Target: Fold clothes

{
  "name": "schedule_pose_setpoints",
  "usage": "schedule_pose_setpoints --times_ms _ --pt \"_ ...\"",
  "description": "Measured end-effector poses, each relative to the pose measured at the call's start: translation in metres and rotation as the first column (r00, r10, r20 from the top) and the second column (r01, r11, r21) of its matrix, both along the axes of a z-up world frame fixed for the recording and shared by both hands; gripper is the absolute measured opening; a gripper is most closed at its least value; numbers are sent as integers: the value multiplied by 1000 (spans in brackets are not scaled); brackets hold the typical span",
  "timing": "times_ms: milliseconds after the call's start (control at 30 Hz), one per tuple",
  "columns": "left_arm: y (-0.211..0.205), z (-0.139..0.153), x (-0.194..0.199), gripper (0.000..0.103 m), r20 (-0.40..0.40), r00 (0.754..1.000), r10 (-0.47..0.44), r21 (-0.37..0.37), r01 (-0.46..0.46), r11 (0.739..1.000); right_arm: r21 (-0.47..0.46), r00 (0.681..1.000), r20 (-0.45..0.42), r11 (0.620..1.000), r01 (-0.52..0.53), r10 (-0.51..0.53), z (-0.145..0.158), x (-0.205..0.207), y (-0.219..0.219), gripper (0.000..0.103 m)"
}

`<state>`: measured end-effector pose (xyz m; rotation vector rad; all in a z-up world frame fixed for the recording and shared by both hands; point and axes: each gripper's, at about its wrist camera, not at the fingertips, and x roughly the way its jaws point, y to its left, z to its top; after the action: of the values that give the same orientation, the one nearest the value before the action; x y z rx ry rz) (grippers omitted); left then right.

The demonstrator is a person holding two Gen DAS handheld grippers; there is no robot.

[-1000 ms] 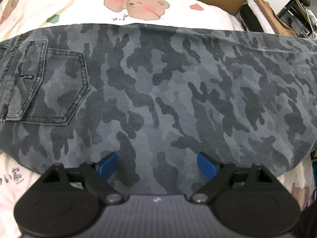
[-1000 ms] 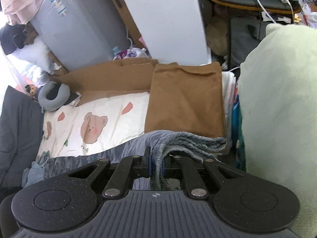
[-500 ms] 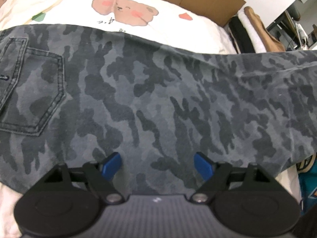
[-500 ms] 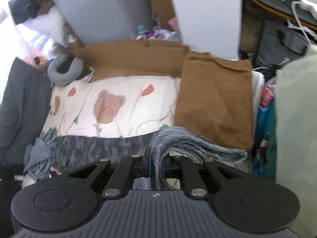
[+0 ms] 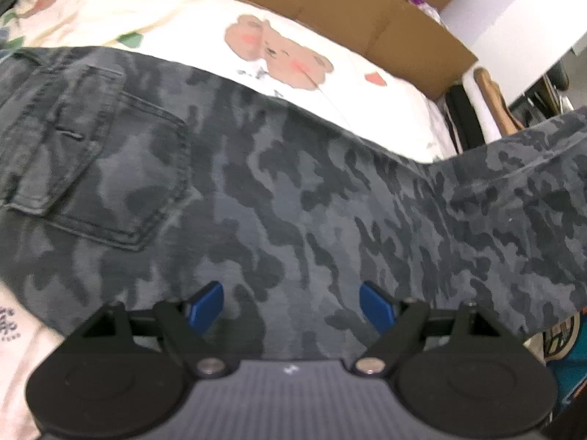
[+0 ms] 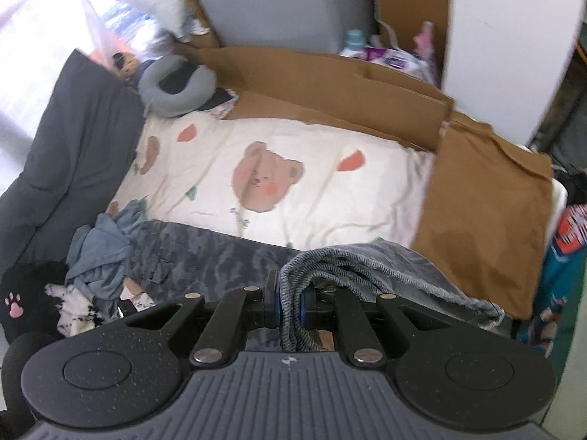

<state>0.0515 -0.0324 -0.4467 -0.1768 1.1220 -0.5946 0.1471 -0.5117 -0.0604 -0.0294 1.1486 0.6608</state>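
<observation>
Camo denim trousers [image 5: 330,198], frayed hem [image 6: 367,267] – right claw [image 6: 290,302] pinching

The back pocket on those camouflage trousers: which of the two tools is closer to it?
Left. The left tool hovers open just beside the back pocket; the right tool grips the hem at the far leg end.

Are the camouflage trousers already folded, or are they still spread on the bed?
Mostly spread. The camouflage trousers lie flat across the bear-print sheet; only the leg end is lifted, pinched in the right tool.
</observation>
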Motion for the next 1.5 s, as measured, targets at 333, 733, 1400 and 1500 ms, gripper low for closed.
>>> schedule_pose_setpoints --times_ms 333,733,1400,1500 --pt "30 12 1 83 24 997 70 -41 -69 997 -8 984 -24 984 -177 177 6 -15 90 9" --pt "55 11 2 83 13 985 172 -116 -170 979 -8 952 -86 955 -297 295 -21 -28 202 9" --pt "120 28 0 83 49 892 450 -260 -423 868 14 935 -249 966 -257 253 -165 -31 360 9" --pt "130 31 3 83 66 865 497 -277 -463 842 11 930 -266 965 -262 255 -187 -32 384 9"
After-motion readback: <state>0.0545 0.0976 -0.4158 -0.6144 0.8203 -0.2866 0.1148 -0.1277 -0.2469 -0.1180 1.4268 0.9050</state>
